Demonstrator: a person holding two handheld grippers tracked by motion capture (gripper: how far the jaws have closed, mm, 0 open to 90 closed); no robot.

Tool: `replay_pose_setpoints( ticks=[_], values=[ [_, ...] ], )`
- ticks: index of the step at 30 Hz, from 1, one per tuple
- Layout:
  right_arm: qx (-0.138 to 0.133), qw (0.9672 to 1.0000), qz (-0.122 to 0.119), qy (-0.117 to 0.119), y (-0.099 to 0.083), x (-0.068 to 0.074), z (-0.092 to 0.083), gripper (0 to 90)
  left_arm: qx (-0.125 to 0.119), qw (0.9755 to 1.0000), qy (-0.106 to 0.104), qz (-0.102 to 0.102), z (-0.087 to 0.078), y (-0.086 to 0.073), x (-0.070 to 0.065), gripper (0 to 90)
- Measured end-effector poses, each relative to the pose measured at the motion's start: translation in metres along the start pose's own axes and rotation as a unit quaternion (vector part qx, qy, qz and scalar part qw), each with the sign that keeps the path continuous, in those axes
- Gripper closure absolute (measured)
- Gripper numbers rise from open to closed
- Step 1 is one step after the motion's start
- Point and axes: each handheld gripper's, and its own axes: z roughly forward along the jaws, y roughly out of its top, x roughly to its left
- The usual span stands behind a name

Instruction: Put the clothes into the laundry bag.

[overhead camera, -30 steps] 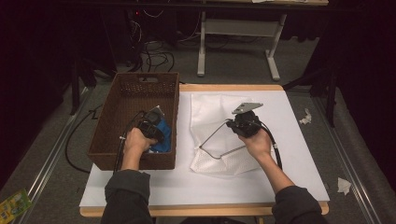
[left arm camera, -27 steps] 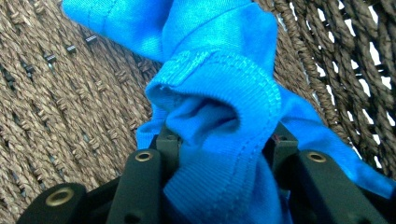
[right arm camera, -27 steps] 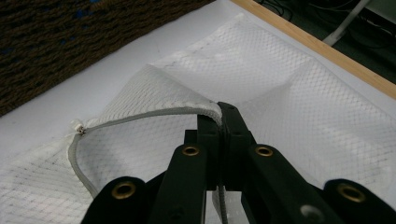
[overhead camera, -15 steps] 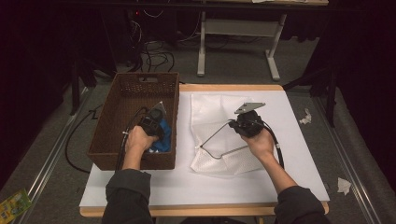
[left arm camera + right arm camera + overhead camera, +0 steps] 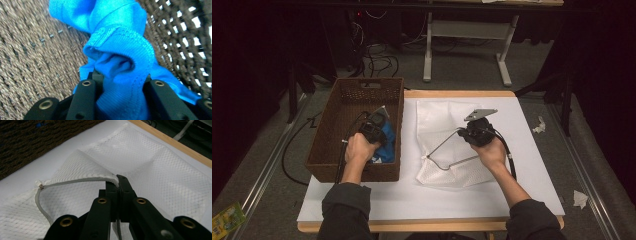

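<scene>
Little had shifted since a second earlier except the left gripper [image 5: 120, 82], whose jaws had just been closing on the blue garment [image 5: 117, 50] in the basket [image 5: 332, 145], left of the mesh bag [image 5: 442, 125] whose zipper edge [image 5: 82, 180] the right gripper [image 5: 119, 182] pinched open.
</scene>
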Motion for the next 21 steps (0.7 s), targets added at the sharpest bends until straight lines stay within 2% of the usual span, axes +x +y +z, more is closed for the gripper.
replay_pose_setpoints(
  ticks=[4,7,12,14,21],
  values=[
    [0.001,0.9999,0.01,0.002,0.0,-0.002,0.001,89.4,-0.018,0.9998,0.001,0.006,-0.007,-0.001,0.0,70.5],
    [0.001,1.0,0.006,0.002,0.0,-0.002,0.001,89.4,-0.028,0.9995,0.004,0.013,-0.013,-0.002,-0.002,70.6],
    [0.002,1.0,0.004,-0.001,0.0,-0.001,0.002,89.4,-0.044,0.9982,0.017,0.036,-0.022,-0.004,-0.01,70.6],
    [0.003,1.0,0.002,-0.002,0.0,-0.001,0.001,89.4,-0.051,0.998,0.011,0.036,-0.027,-0.006,-0.01,70.6],
    [0.002,1.0,0.002,0.0,-0.001,-0.001,0.002,89.4,-0.075,0.9965,0.012,0.035,-0.041,-0.013,-0.005,70.7]
  ],
)
